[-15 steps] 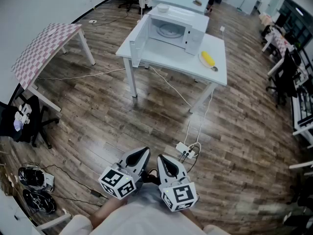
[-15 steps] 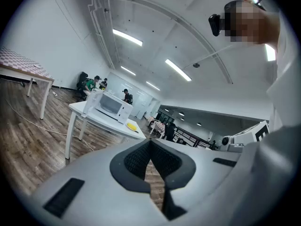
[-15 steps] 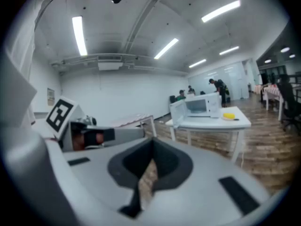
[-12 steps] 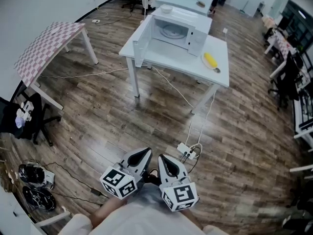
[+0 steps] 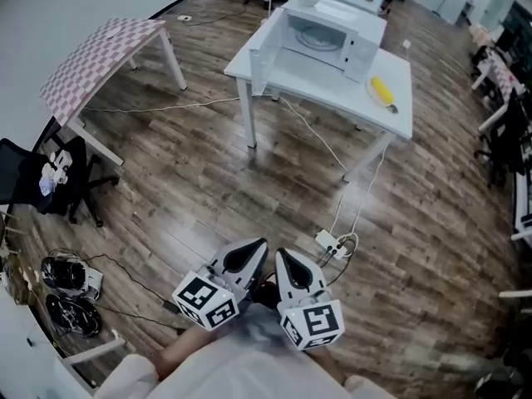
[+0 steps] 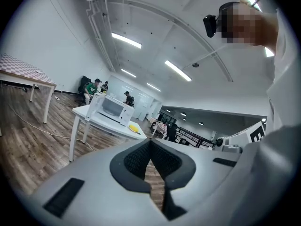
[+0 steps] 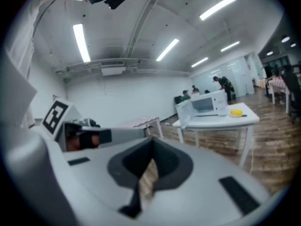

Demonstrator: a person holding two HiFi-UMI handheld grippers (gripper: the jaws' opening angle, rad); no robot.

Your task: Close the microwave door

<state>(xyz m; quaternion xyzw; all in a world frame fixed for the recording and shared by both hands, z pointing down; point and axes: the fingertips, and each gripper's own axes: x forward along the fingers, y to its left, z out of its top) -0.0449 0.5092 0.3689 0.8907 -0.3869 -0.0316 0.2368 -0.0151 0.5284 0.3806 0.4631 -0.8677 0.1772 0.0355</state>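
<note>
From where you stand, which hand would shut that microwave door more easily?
Left, probably. The left gripper and right gripper are both shut, empty and far off, but the open door hangs at the microwave's left.

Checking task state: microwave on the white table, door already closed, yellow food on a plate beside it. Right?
No. Head view: microwave on the white table, door open, not closed, yellow food on a plate beside it.

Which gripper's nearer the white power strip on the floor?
Right. The right gripper hangs down-left of the white power strip in the head view; the left gripper is farther left.
</note>
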